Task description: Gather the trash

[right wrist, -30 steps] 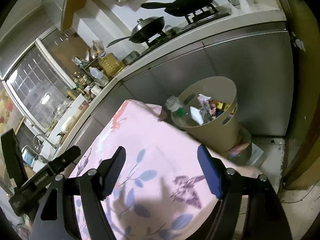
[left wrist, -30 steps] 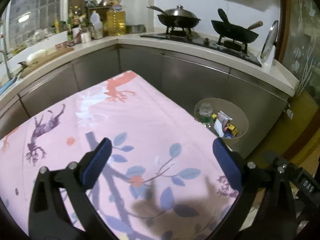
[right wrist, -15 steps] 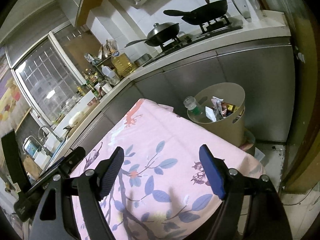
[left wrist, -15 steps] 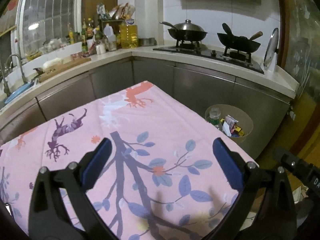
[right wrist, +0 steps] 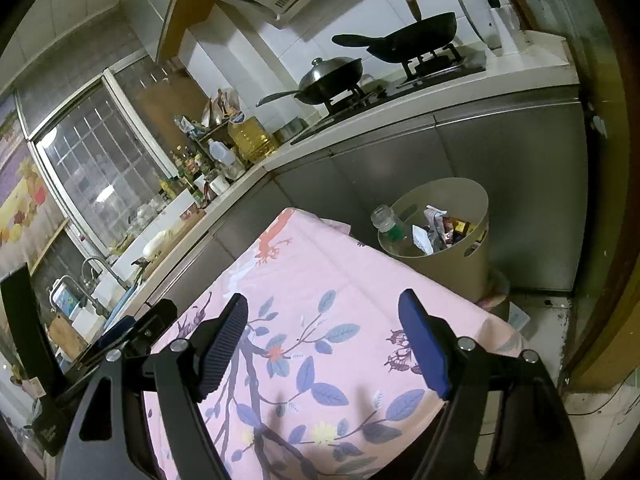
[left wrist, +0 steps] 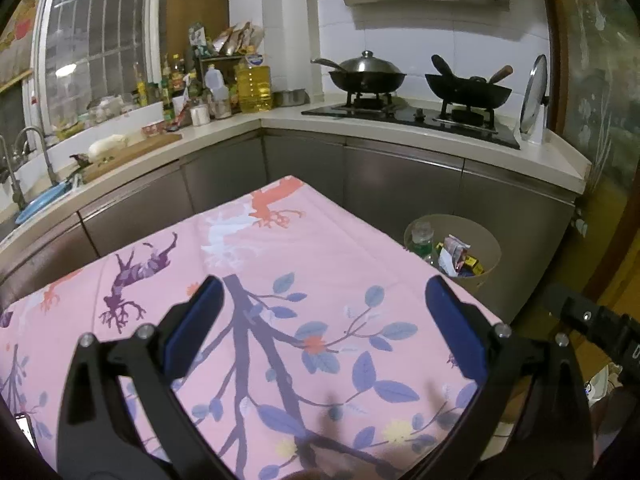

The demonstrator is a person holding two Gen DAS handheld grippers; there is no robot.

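Both grippers hung over a table spread with a pink cloth (left wrist: 328, 264) printed with blue leaves and dark branches. The left gripper (left wrist: 320, 320) had its blue pads wide apart with nothing between them, only cloth showing below. The right gripper (right wrist: 324, 344) stood likewise spread and empty, and part of it showed at the right edge of the left wrist view.

The trash sat in a beige bin (right wrist: 468, 256) on the floor just beyond the table's far right corner, against the grey cabinet fronts (left wrist: 400, 184). Inside the bin were a clear plastic bottle (right wrist: 386, 220) with a green label, leaning at the near side, and crumpled wrappers (right wrist: 436, 228) beside it; smaller bits lay under them, too small to make out. The table's corner stood between the grippers and the bin.

Along the back ran a pale counter (left wrist: 440, 136). On it stood a black stove with a lidded wok (left wrist: 366, 72) and an open black wok (left wrist: 468, 88), and a glass lid (left wrist: 534, 96) was propped upright at the right end. A large yellow oil bottle (left wrist: 254, 88) and a crowd of small bottles filled the corner. A cutting board (left wrist: 128, 152) lay toward the faucet (left wrist: 36, 152) under the barred window (left wrist: 96, 40).
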